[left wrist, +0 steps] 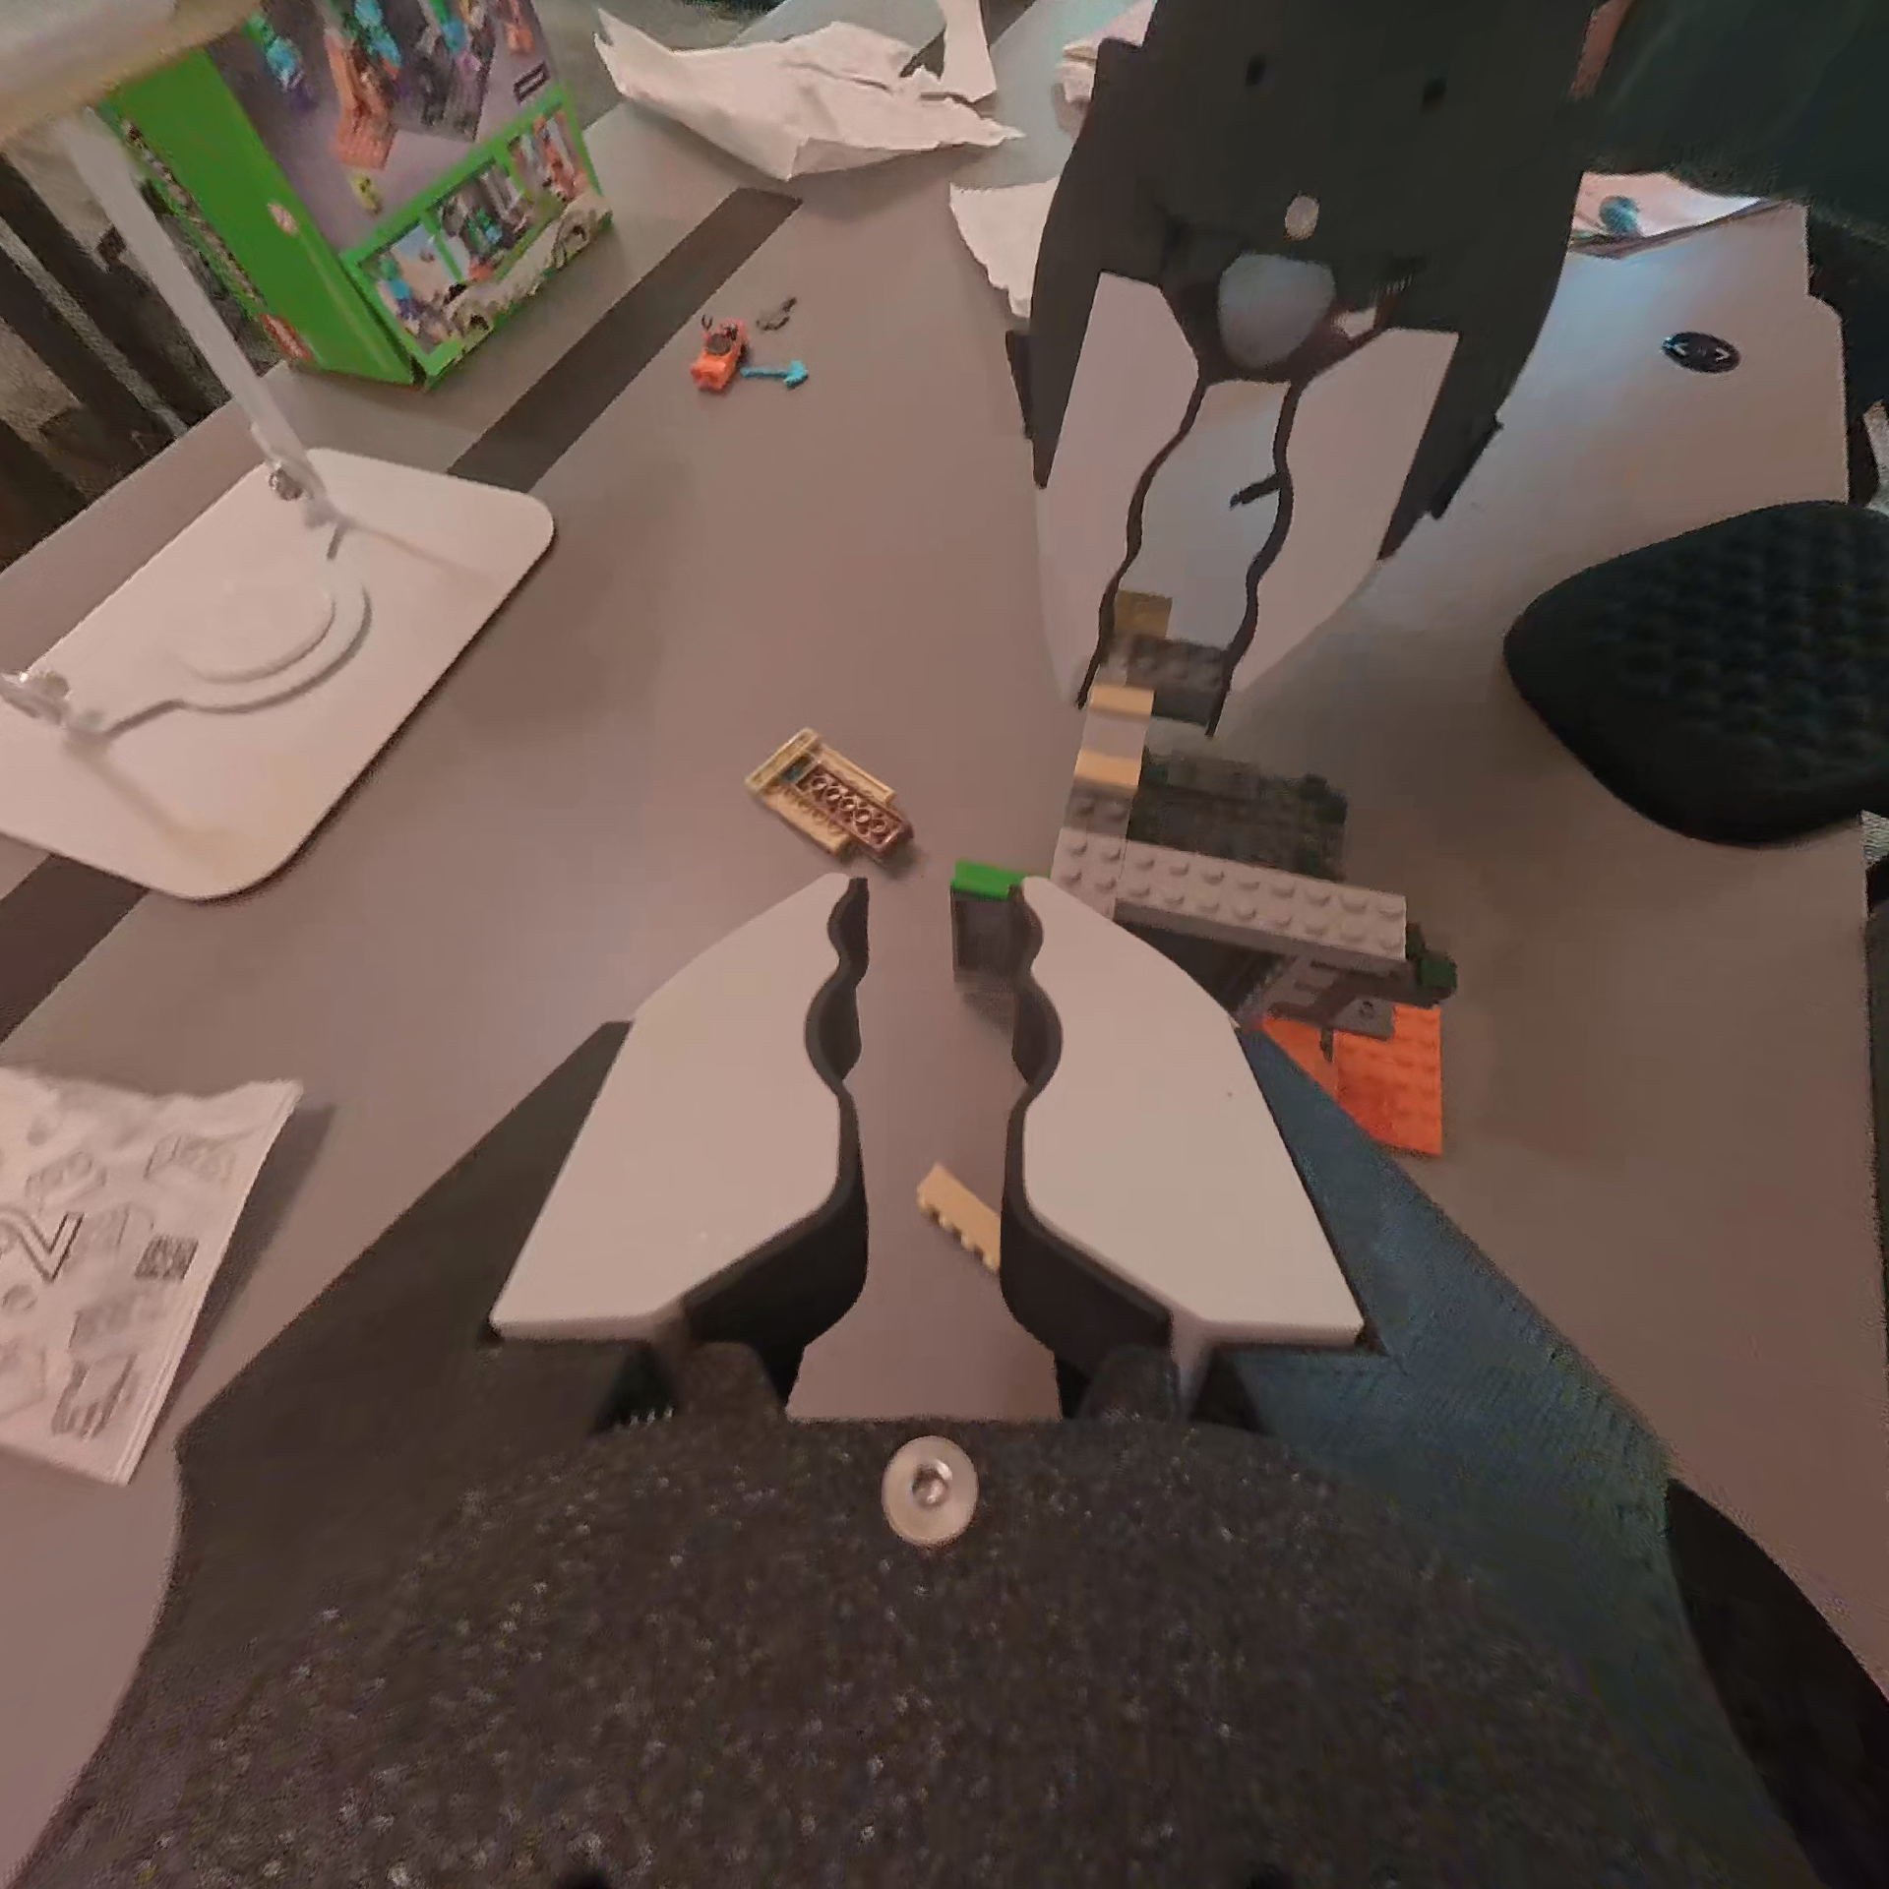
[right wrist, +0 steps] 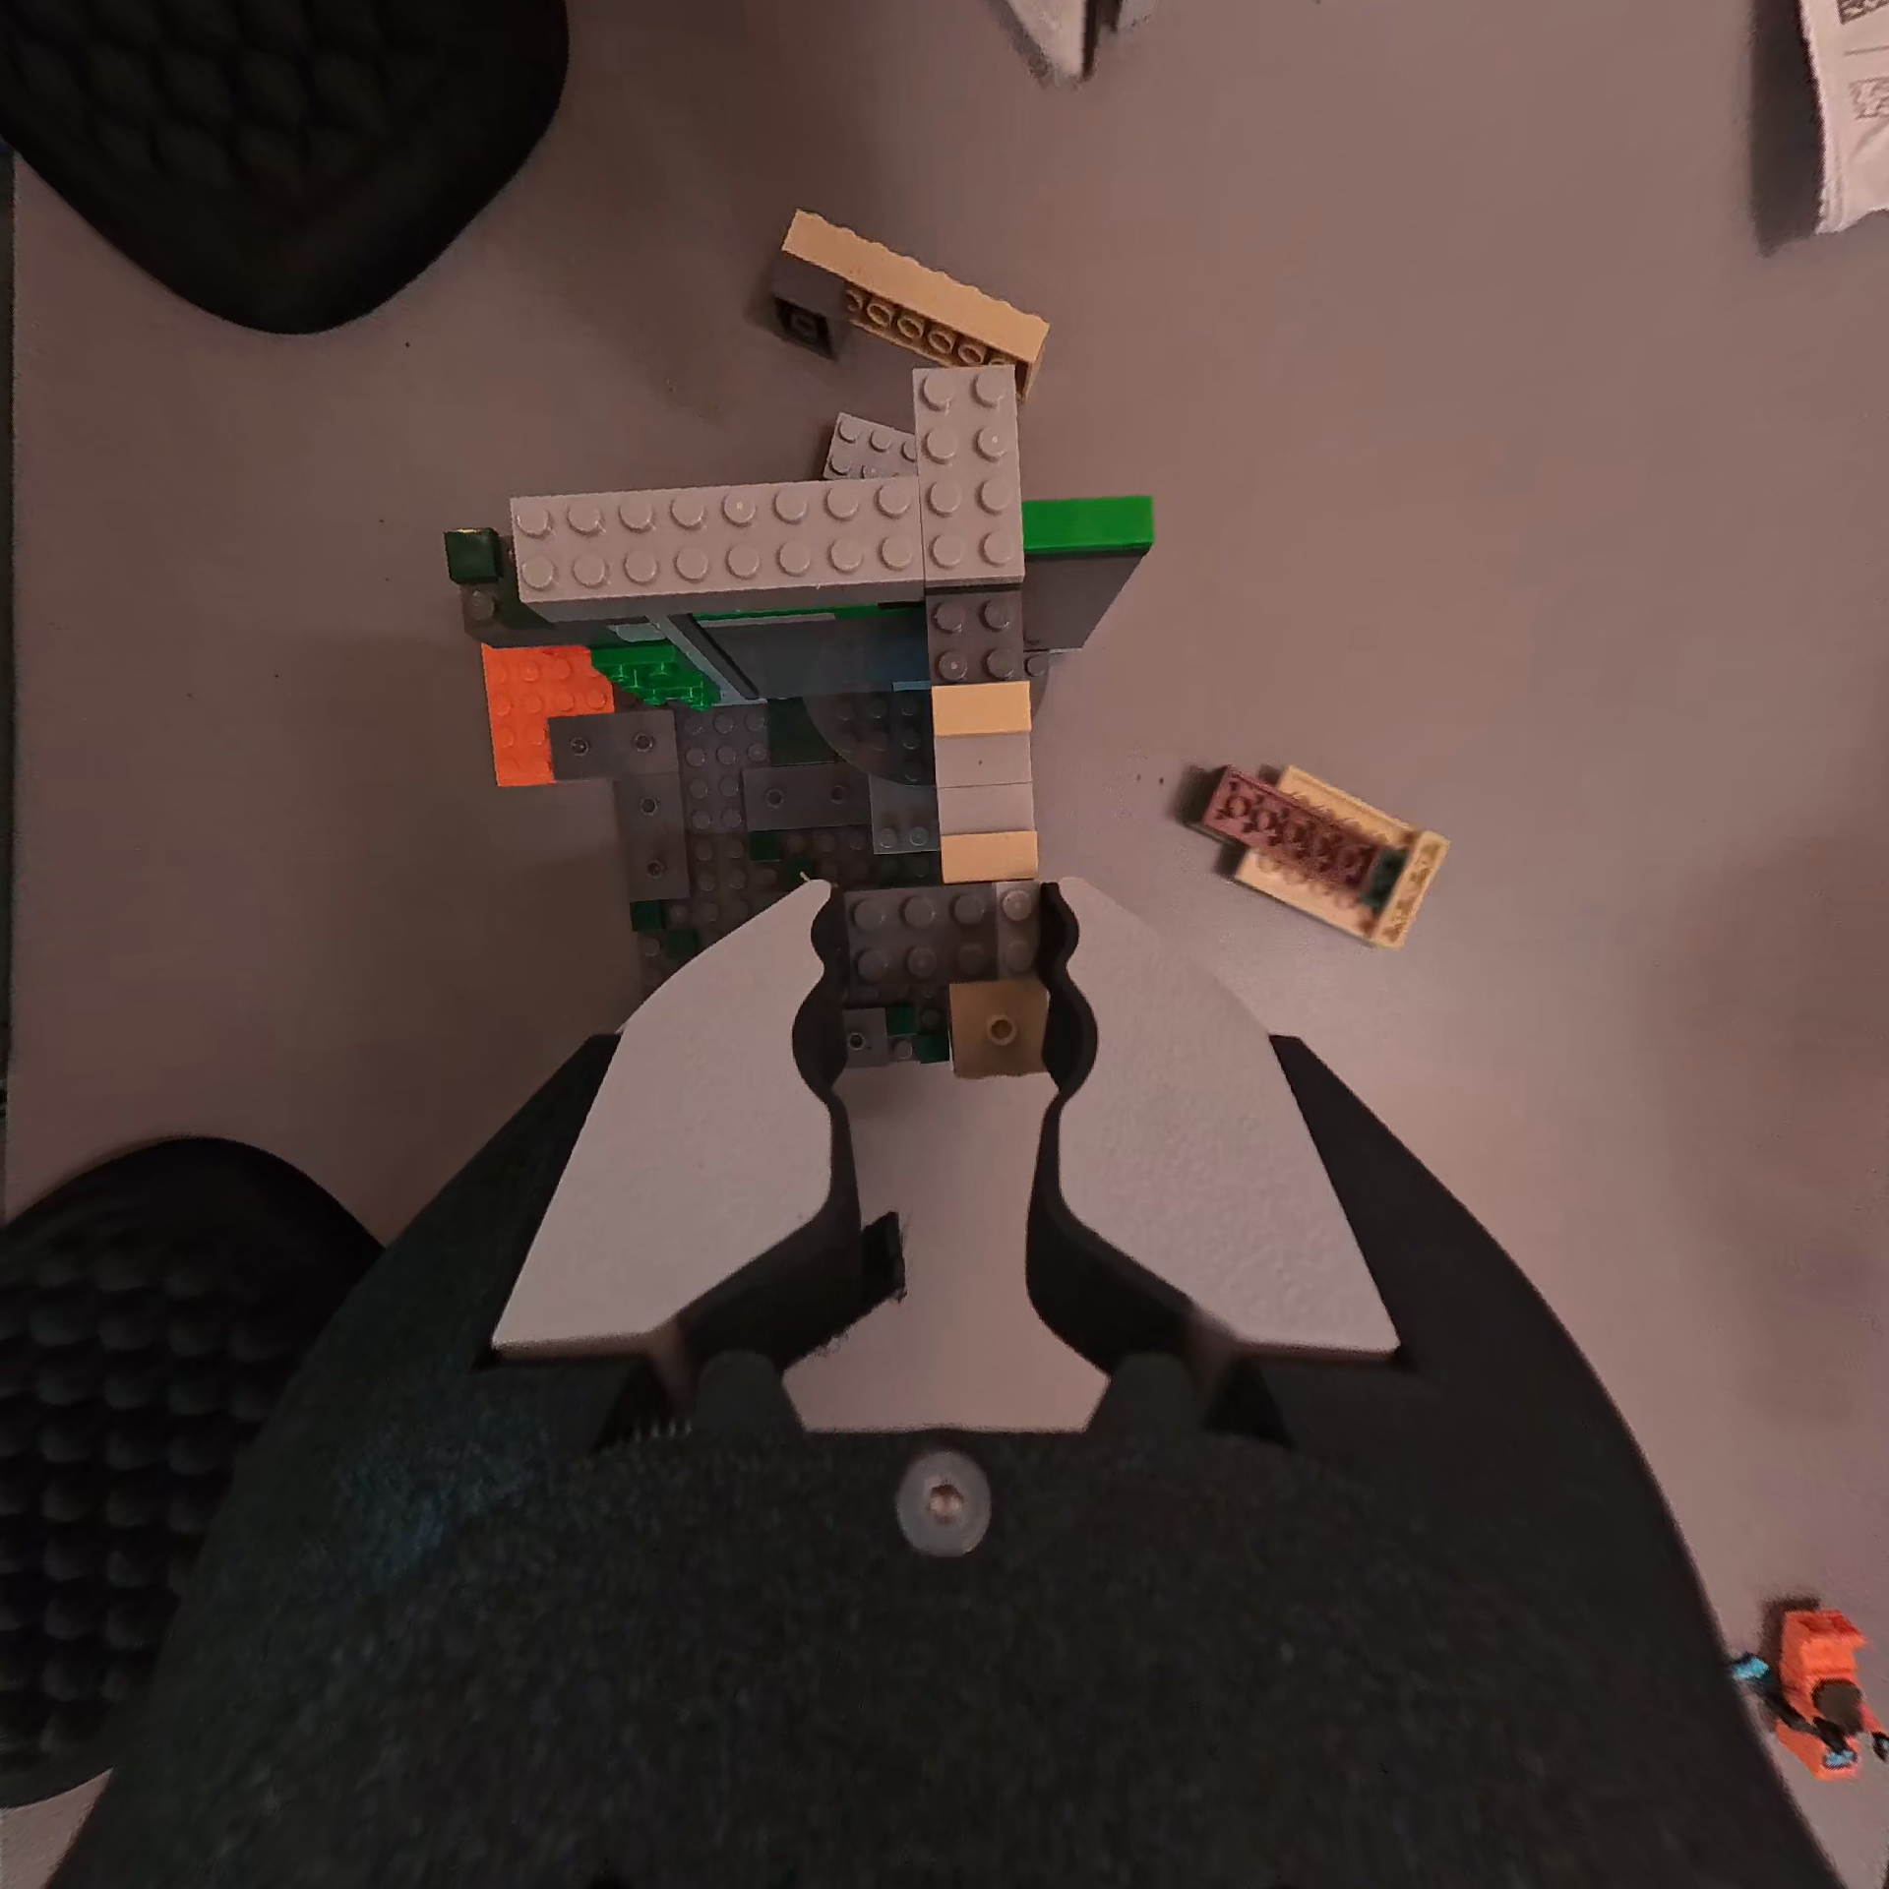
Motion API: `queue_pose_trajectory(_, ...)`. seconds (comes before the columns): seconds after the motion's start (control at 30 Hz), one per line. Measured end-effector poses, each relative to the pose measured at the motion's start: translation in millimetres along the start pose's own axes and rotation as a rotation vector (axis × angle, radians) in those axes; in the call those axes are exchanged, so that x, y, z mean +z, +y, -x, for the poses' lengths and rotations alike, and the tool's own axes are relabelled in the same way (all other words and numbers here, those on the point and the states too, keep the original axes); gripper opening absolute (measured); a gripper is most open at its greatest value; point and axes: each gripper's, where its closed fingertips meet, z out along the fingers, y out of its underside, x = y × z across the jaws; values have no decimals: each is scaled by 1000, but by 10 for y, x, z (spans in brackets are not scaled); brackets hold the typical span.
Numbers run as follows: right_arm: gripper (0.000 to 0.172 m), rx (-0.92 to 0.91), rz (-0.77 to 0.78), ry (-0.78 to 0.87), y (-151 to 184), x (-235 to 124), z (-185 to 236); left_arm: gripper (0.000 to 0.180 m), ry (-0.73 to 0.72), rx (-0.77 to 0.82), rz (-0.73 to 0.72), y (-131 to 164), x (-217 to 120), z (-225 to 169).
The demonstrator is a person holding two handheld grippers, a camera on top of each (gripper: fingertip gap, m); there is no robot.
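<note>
A brick build (left wrist: 1257,910) of grey, dark grey, tan, green and orange pieces stands on the grey table (left wrist: 716,634). My left gripper (left wrist: 940,889) is open at the build's left corner. A green-topped dark grey piece (left wrist: 983,935) of the build lies against its right finger (left wrist: 1124,1073), and the left finger stands clear of it. My right gripper (right wrist: 938,894) comes from above and is shut on the dark grey bricks (right wrist: 920,946) at the top of the build's tower (right wrist: 986,777). It also shows in the left wrist view (left wrist: 1150,705).
A tan and brown plate piece (left wrist: 828,808) lies left of the build. A tan brick (left wrist: 961,1216) lies under my left gripper. A green box (left wrist: 388,184), white stand base (left wrist: 276,654), booklet (left wrist: 102,1257), crumpled paper (left wrist: 808,92), a small orange piece (left wrist: 716,358) and a black cushion (left wrist: 1717,664) surround the area. Tip to tip, the grippers are about 11 cm apart.
</note>
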Motion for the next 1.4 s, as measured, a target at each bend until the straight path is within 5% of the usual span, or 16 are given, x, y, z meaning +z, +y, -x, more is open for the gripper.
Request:
queue_pose_trajectory(0.23,35,9,-20,3,-8,0,3,23,-32,11,41,-59,411,243)
queue_pose_trajectory(0.57,35,24,-30,37,5,-13,9,37,125,-44,321,376,1265,484)
queue_pose_trajectory(1.0,35,30,-9,61,63,-49,12,38,111,-209,560,504,1412,328)
queue_pose_trajectory(1.4,35,34,-40,106,112,-111,33,17,149,-247,468,421,1430,422)
